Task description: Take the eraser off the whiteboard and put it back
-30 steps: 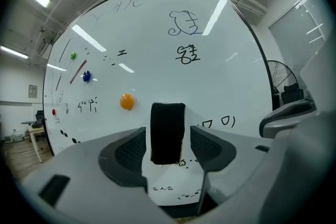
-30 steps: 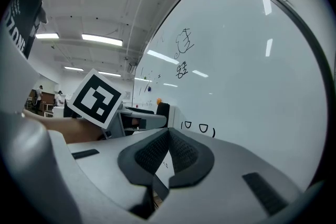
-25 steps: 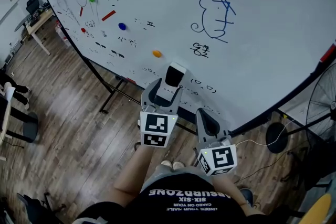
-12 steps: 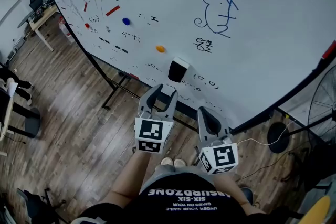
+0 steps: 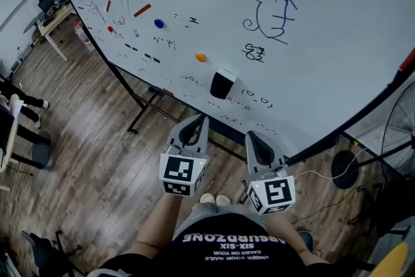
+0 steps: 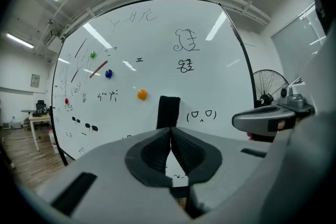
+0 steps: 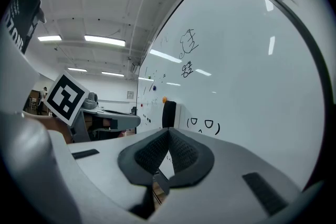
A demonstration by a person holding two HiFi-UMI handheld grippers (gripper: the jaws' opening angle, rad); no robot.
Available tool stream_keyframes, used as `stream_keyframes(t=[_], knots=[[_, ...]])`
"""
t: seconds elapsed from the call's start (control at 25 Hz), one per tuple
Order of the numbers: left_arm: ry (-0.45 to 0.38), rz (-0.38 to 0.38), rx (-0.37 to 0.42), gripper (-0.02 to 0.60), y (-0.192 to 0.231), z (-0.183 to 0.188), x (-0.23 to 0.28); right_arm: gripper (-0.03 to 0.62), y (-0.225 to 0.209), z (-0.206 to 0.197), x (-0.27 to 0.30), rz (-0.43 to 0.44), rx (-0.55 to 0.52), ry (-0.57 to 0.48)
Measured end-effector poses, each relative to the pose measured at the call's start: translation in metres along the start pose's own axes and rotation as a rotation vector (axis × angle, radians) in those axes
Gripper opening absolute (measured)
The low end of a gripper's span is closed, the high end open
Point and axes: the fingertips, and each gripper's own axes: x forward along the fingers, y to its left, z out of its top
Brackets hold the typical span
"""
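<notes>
ahead of the fingers [image 6: 155,152], eraser [image 5: 223,84]: was judged light, rigid; best pinched across narrow sides
left gripper [image 5: 196,120], right gripper [image 5: 254,137]: were closed tight, nothing held

The whiteboard [image 5: 337,23] runs past the top edge; its small black marks [image 5: 150,58] are illegible.

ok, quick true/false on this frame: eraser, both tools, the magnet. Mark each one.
1. The eraser is stuck on the whiteboard. True.
2. The left tool grips the eraser. False: its jaws are together on nothing, and it is short of the board.
3. The right tool is open. False: it is shut and empty.
4. In the head view, an orange magnet sits on the board up and to the left of the eraser. True.
</notes>
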Motion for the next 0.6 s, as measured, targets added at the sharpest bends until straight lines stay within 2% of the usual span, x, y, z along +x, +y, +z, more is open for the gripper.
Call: stream_keyframes(t=[0.6], knots=[[0.004, -0.050, -0.024, 0.006, -0.013, -0.007, -0.013, -0.002, 0.011, 0.000, -0.006, 0.012, -0.032, 0.005]])
